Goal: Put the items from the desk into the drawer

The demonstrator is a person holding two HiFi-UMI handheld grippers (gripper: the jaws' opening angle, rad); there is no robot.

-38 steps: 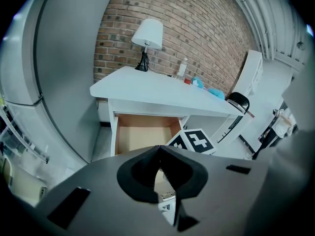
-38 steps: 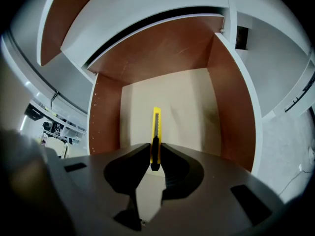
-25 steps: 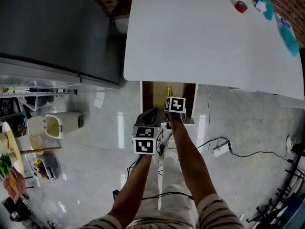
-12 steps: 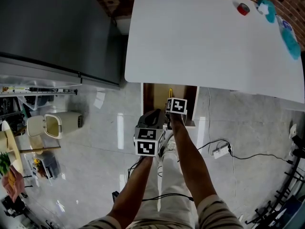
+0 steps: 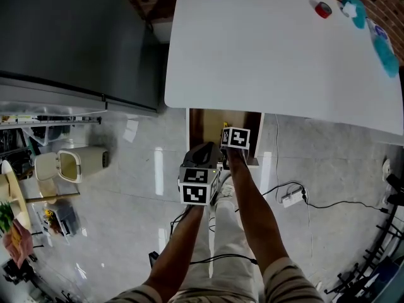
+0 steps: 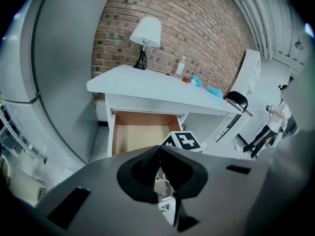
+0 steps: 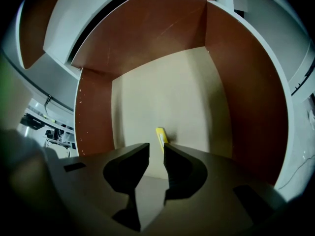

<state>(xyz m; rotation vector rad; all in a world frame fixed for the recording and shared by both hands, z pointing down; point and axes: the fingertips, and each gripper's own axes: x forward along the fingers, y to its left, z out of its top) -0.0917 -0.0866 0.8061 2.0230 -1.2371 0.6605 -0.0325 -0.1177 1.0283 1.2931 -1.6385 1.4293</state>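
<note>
While the left tool (image 6: 159,150) hangs shut and empty before the bench (image 6: 147,85), the right tool (image 7: 156,149) points into the open drawer (image 7: 162,92). Its jaws have just been opening and stand narrowly apart, with nothing between them. A yellow item (image 7: 161,137) lies on the drawer floor just past its tips.

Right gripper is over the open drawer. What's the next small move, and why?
Probably lift the right gripper clear of the drawer: its jaws have just been opening, nothing sits between them, and the yellow item lies on the drawer floor. A tape roll sits on the desk.
</note>
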